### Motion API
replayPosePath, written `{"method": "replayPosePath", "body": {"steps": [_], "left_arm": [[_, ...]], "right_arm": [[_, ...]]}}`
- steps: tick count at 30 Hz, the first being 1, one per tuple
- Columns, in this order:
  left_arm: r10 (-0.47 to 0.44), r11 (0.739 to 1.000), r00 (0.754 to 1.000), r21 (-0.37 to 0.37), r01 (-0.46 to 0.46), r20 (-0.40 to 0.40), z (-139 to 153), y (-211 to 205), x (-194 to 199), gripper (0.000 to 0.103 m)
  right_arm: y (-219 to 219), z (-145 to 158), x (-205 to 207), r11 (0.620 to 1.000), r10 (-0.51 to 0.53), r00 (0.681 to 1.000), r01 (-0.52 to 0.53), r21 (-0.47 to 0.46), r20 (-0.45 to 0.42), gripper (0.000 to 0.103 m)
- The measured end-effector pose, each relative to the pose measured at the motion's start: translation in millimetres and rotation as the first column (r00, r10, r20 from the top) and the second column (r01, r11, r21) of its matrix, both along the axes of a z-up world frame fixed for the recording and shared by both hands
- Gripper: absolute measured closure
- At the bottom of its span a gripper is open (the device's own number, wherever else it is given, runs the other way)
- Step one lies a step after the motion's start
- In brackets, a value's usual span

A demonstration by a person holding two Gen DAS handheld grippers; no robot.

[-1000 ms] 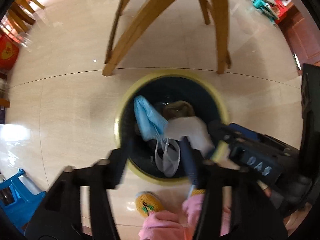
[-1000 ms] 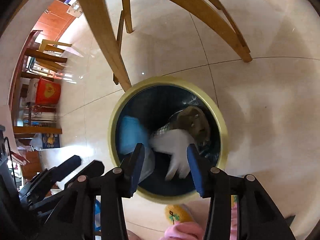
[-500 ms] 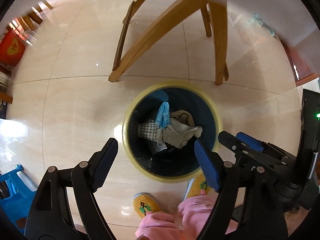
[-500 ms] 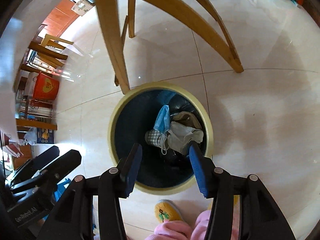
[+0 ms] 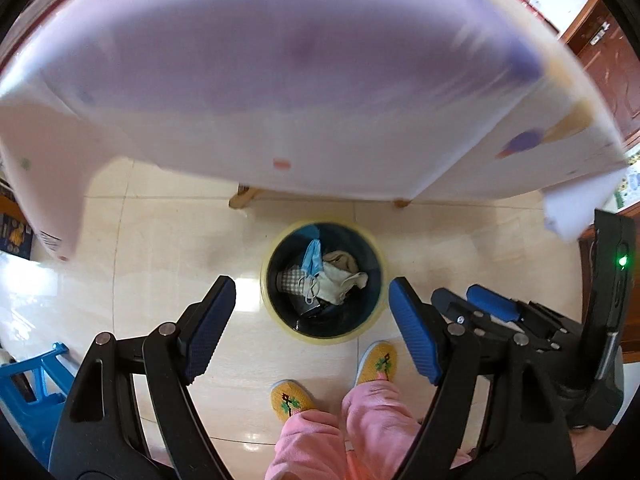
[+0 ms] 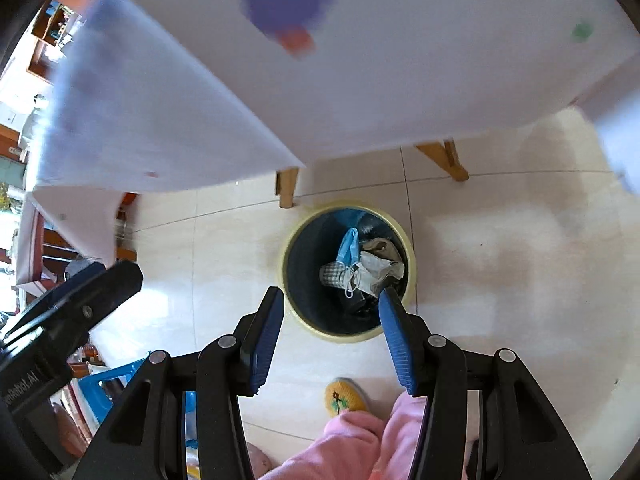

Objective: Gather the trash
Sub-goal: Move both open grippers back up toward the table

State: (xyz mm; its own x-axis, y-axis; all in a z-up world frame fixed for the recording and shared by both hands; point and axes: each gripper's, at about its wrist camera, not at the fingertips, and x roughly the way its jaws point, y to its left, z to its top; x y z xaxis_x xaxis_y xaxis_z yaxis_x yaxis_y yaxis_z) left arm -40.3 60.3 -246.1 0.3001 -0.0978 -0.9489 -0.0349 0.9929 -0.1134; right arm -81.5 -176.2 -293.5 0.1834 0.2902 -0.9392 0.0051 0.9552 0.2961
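Two empty tools, left [image 5: 312, 312] and right [image 6: 331, 320], gape above one bin [image 5: 276, 308].

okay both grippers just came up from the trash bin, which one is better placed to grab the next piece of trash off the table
Neither clearly. Left gripper and right gripper both hang open and empty above the bin; the tablecloth shows no trash in either view.

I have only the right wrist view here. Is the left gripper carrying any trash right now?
Observer: No. The left gripper has its fingers spread wide, with nothing between them.
Operator: I see one slipper. Where's the other?
Observer: Two yellow embroidered slippers stand side by side just short of the yellow-rimmed dark bin.
Operator: Any status light?
Observer: A green light glows on the black device at the left wrist view's right edge.
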Motion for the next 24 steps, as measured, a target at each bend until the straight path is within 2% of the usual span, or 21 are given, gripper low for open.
{"method": "replayPosePath", "body": {"steps": [5,15,18,20,24], "left_arm": [[-0.024,0.999,0.999,-0.029,0.025,0.034,66,1,-14,0.027],[-0.126,0.992,0.980,-0.012,0.129,0.157,190,0,-46,0.027],[-0.135,0.990,0.968,-0.007,0.140,0.213,235,2,-54,0.027],[-0.141,0.990,0.955,0.008,0.144,0.263,259,5,-57,0.027],[-0.166,0.986,0.926,0.049,0.159,0.338,295,8,-55,0.027]], "right_arm": [[2,70,-15,1.000,0.011,1.000,-0.011,-0.005,0.025,0.052],[13,229,-43,0.998,0.061,0.977,-0.053,-0.040,0.203,0.052],[18,275,-53,0.997,0.066,0.959,-0.052,-0.057,0.275,0.049],[21,298,-59,0.995,0.068,0.943,-0.040,-0.093,0.327,0.042],[29,336,-64,0.991,0.074,0.907,-0.020,-0.134,0.415,0.041]]}}
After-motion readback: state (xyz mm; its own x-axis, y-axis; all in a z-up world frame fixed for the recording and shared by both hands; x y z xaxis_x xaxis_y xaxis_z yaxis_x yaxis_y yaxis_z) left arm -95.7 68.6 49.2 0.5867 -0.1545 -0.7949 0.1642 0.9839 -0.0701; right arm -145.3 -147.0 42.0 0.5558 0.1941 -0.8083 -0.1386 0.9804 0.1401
